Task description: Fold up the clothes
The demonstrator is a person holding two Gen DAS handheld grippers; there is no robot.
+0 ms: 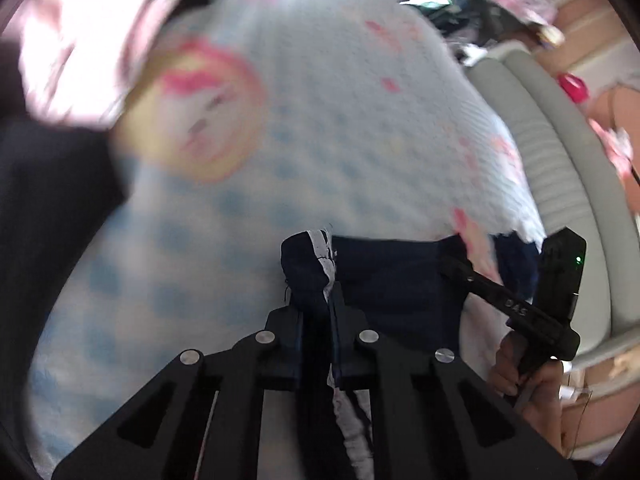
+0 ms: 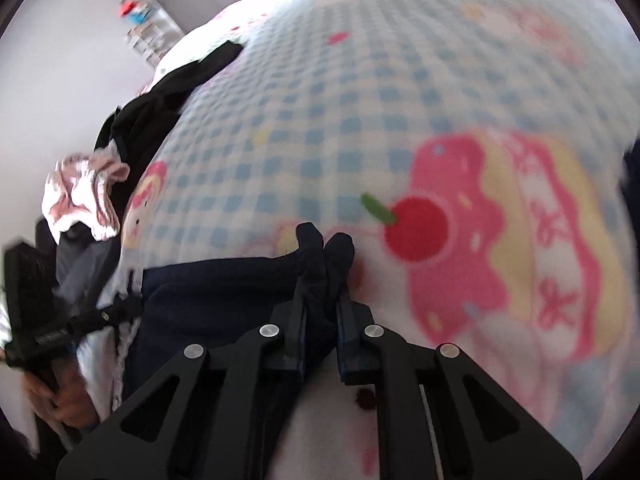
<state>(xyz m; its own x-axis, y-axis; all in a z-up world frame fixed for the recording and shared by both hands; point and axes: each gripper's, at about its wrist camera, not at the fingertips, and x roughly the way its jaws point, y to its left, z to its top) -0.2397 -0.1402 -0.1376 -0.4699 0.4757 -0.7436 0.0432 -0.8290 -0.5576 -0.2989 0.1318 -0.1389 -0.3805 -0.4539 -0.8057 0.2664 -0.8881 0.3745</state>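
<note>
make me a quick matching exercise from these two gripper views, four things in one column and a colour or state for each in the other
Things:
1. garment
2. bedspread
3. left gripper
4. crumpled clothing

Colours or states:
A. pink and white, bunched at the bed's edge
B. navy with white trim
C. shut on fabric
D. blue-and-white check with pink cartoon prints

Pairs: 1-B, 2-D, 3-C, 4-A

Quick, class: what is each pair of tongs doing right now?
Left tongs: shut on the navy garment, at its white-trimmed edge.
Right tongs: shut on a bunched corner of the same navy garment.
</note>
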